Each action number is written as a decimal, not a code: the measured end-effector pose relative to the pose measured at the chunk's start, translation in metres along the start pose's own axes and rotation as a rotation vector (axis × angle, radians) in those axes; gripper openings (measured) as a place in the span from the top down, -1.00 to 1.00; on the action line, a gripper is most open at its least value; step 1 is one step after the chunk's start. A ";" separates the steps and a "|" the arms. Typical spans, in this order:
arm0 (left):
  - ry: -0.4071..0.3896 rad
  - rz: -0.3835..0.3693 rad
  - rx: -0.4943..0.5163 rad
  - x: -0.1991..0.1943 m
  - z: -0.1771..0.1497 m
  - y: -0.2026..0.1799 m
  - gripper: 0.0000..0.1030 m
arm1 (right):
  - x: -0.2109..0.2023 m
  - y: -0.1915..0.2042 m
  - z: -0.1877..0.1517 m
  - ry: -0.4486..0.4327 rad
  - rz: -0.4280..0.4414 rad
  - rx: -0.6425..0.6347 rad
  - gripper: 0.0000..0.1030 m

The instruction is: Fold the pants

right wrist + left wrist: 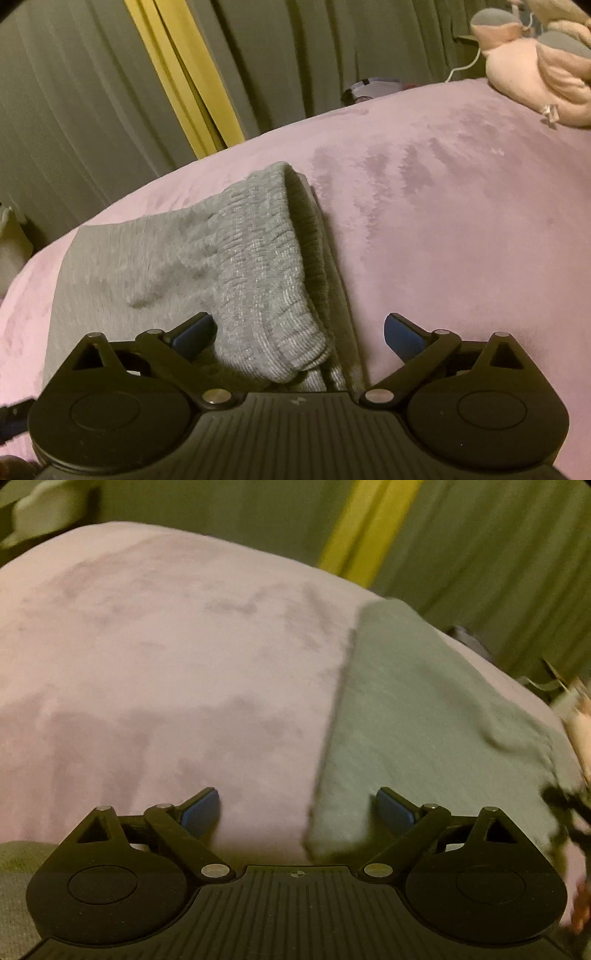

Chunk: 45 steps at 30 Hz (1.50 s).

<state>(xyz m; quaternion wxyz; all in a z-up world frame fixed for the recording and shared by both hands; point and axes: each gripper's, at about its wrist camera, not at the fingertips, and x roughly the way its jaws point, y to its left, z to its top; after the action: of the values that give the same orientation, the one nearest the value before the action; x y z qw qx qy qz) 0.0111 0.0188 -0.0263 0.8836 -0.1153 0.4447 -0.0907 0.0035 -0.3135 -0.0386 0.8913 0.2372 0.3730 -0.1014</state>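
Overhead, both grippers hung above a bed spread with a pink plush blanket (461, 206), and the grey pants (236, 251) lay folded flat on it. Grey-green curtains (74, 110) with a yellow strip (184, 74) between them closed off the far side, a pink and grey stuffed toy (532, 70) sat on the blanket's far right corner with a white cable (465, 66) beside it, and a small dark object (369, 88) showed at the bed's far edge, too blurred to name. Nothing lay on the pants. In the right wrist view the ribbed waistband (291, 273) ran away from the camera, doubled over the layers beneath, and the garment stretched leftward from it. The right gripper (300, 334) was spread wide, empty, its left finger over the fabric and its right over bare blanket. In the left wrist view the pants (424, 731) filled the right half, their straight edge running away from the camera. The left gripper (297, 808) was likewise spread and held nothing, straddling that edge.
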 end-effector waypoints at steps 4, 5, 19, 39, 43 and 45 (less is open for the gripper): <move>0.018 -0.009 0.186 0.007 -0.011 -0.034 -0.87 | -0.001 -0.002 0.000 0.001 0.005 0.017 -0.92; 0.025 -0.003 0.216 0.010 -0.013 -0.039 -0.90 | -0.002 -0.003 0.000 0.002 0.008 0.025 -0.92; 0.001 0.008 -0.061 0.002 0.000 0.006 -0.93 | 0.004 -0.028 0.010 0.088 0.073 0.151 -0.92; 0.194 -0.326 0.111 0.104 0.061 -0.048 -0.97 | 0.061 -0.064 0.035 0.313 0.464 0.189 -0.93; 0.228 -0.388 0.119 0.126 0.073 -0.057 -0.99 | 0.080 -0.058 0.045 0.350 0.511 0.200 -0.93; 0.211 -0.408 0.095 0.132 0.076 -0.057 -0.94 | 0.086 -0.051 0.049 0.346 0.520 0.175 -0.92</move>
<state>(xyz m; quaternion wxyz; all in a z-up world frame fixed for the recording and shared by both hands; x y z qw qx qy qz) 0.1472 -0.0608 -0.0669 0.7999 -0.1509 0.4974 -0.3000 0.0761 -0.3824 -0.0875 0.7870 0.4138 0.4358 0.1397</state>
